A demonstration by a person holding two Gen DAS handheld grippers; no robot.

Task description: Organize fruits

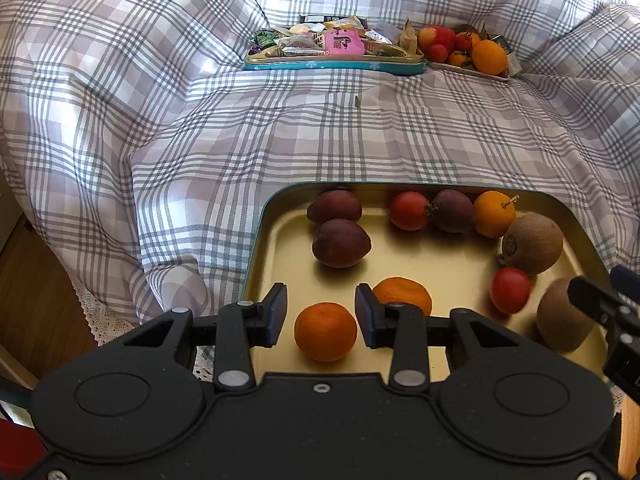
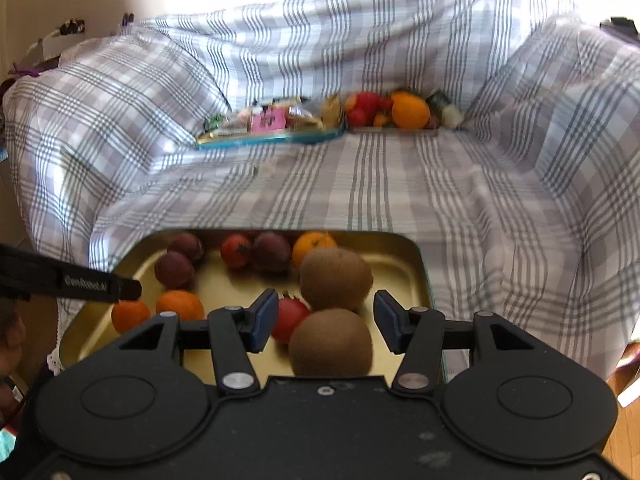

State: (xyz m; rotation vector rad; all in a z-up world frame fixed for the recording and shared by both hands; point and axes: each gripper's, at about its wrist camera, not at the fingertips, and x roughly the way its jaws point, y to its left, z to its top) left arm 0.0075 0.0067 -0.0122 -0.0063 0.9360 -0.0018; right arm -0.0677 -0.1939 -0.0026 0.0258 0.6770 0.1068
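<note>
On left hand-held gripper [image 2: 120,290] finger: white "GenRobot.ai"; gold tray [image 2: 404,268] beneath.

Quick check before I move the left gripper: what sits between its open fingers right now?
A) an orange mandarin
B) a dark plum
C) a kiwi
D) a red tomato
A: in the left wrist view an orange mandarin lies in the gold tray between the fingers of the left gripper, with gaps on both sides.

1. Tray [image 1: 276,216]: gold metal, softly glossy.
2. Checked cover [image 1: 200,132]: woven cloth, matt and rumpled.
3. Kiwis [image 2: 335,278]: brown, rough and fuzzy.
4. Tomatoes [image 1: 510,290]: smooth, shiny skin.
5. Floor [image 1: 36,280]: wood.
</note>
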